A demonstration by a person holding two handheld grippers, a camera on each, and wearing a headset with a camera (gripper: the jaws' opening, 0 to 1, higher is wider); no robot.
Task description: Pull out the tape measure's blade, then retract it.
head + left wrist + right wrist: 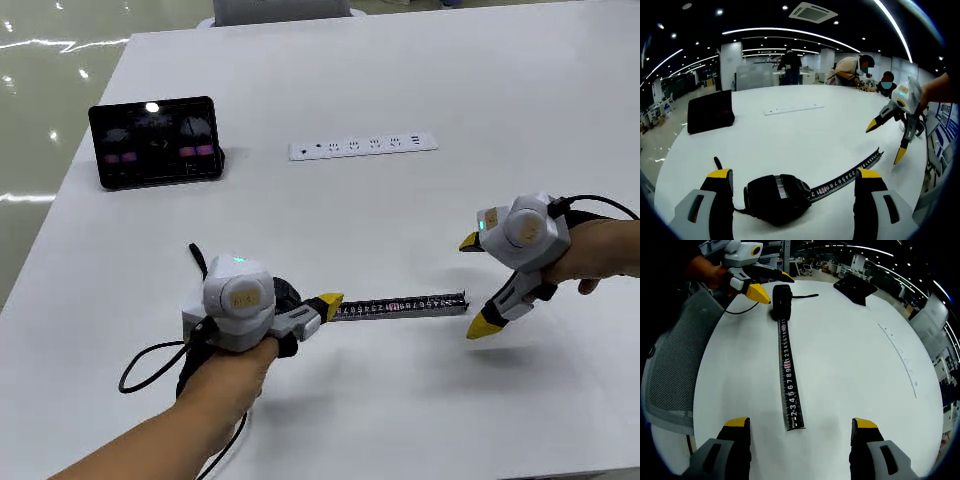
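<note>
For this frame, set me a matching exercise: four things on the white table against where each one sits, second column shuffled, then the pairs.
Things:
1. black tape measure case
2. dark numbered tape blade
3. black tablet with a lit screen
4. white power strip

Places:
A. flat, at the far middle of the white table
B. between the open jaws of the left gripper
C. standing at the far left
D. pulled out flat, its end by the open right gripper

Pairs: 1-B; 2-D; 3-C; 4-A.
</note>
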